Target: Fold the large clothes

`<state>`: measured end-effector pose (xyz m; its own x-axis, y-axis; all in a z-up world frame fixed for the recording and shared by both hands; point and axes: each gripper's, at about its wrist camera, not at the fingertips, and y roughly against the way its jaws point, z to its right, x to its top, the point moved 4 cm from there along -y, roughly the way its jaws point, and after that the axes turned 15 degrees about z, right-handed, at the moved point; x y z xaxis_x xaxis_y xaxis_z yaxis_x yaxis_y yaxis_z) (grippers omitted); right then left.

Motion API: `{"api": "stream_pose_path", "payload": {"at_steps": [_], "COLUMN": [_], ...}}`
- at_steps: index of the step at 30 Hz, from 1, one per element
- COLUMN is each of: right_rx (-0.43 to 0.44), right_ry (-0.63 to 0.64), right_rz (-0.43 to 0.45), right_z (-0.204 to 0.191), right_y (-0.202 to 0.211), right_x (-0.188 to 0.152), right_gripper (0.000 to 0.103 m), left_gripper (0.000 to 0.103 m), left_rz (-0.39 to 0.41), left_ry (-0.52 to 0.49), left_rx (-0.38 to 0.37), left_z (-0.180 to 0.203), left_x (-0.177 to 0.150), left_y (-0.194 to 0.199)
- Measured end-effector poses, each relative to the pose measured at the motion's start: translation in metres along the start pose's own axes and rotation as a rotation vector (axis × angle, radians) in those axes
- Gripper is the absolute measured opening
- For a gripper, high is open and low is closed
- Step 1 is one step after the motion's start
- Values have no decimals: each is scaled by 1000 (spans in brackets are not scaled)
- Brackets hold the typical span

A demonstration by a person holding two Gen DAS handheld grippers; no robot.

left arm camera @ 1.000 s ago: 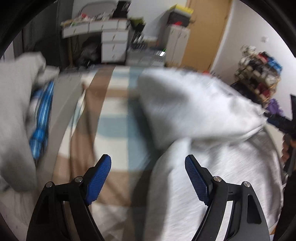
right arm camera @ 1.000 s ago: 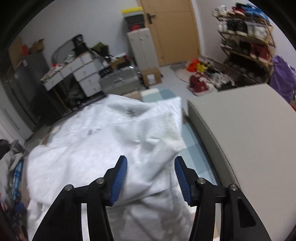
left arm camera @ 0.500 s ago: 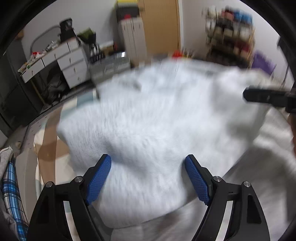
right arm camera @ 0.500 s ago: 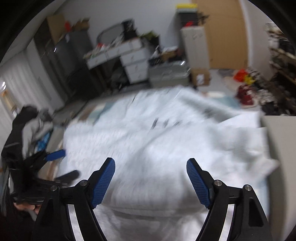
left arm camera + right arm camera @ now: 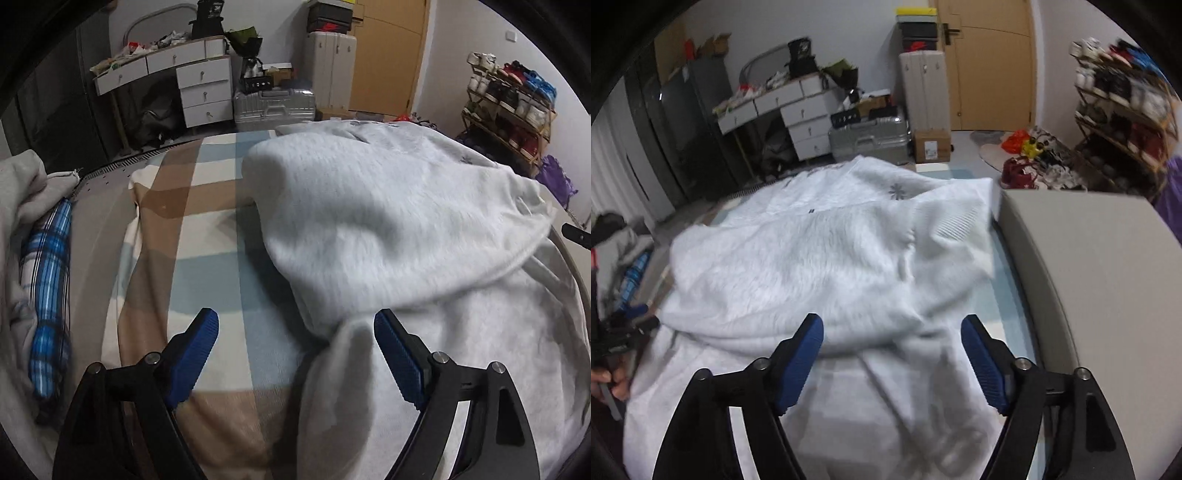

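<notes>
White fleece sweatshirt (image 5: 388, 221) lies on the checked blanket (image 5: 207, 221) spread over the bed, upper half already doubled over the lower half, fold edge facing both cameras. A sleeve or side flap (image 5: 332, 387) runs down just beside the left claw (image 5: 295, 354).

Handling, my read: soft, thick, limp, light for its size. No stiffness, so it sags wherever unsupported and a single-point lift will drag the rest. Pile is fuzzy, not slippery; blue pads should bite fine. Bulky once layered, so pinch 1 or 2 layers at an edge, not the fat fold. Best holds: ribbed hem/cuff area (image 5: 956, 229) at the far right corner, or the 2 corners of the folded edge (image 5: 827, 343). Loose flap near the left claw looks like the next bit to tuck.

Claws: left claw wide apart, nothing between the pads, flap beside the right pad only. Right claw (image 5: 892, 354) also wide apart, empty, hovering over the fold edge.

Versus earlier frames:
- 1 s ago the right claw was narrower, over the cloth; now spread wide.
- 0.5 s ago both views were motion-blurred with the garment mid-swing; now settled and sharp.
- Left view has swung back to show blanket and the blue plaid item (image 5: 48, 295) at far left.
- Left claw width unchanged across all 3.
</notes>
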<state>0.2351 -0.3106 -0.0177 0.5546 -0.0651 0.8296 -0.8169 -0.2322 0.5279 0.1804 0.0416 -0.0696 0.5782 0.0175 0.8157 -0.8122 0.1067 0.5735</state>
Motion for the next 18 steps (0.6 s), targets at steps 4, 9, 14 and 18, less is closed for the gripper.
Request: {"api": "stream_pose_path", "payload": {"at_steps": [4,9,14,18], "right_rx": [-108,-128,-133,-72], "right_ry": [-37,-79,-70,-52], "right_rz": [-80,-118,-188,-46], "right_z": [26,29,17,7], "right_y": [-7,-35,-70,-40], "right_x": [-18,-22,-21,-6], "right_gripper": [78,76,26,6], "left_gripper": [84,82,22,11], "left_rz": [-37,-107,-97,17], "left_ry": [-33,-43,-1,36], "left_rx": [-34,-26,-16,11], "left_z": [9,17,13,-7], "left_x": [-11,-7,1,5], "left_y": [-11,-33,-45,-19]}}
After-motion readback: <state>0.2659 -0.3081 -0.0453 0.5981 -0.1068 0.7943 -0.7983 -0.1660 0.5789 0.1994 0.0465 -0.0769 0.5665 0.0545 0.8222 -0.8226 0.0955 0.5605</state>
